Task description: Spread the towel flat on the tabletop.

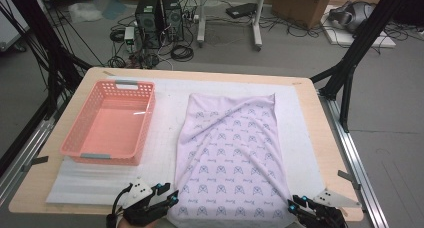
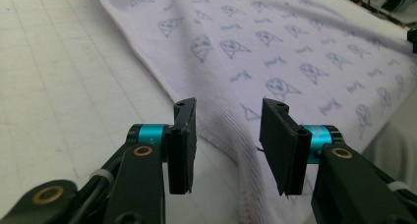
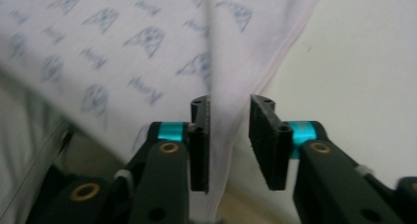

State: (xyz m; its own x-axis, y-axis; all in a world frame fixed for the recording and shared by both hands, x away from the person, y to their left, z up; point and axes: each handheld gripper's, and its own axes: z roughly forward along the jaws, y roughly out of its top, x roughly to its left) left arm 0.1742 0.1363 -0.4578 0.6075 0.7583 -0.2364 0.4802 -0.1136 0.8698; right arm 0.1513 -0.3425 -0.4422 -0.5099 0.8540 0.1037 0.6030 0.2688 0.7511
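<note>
A pale lilac cloth (image 1: 232, 148) with a small blue print lies spread flat on the table, a few creases running across it. My left gripper (image 1: 167, 195) sits at its near left corner. In the left gripper view the jaws (image 2: 226, 135) stand apart with the cloth's hemmed edge (image 2: 275, 52) lying between them, neither pad pressing on it. My right gripper (image 1: 295, 205) is at the near right corner. Its jaws (image 3: 228, 140) also stand apart around a raised fold of the cloth (image 3: 147, 42) that brushes the left pad.
A pink plastic basket (image 1: 100, 159) stands on the left of the table on a white gridded mat (image 1: 165, 133). The wooden table edge (image 1: 310, 113) runs close past the cloth's right side. Computers, cables and boxes sit on the floor beyond.
</note>
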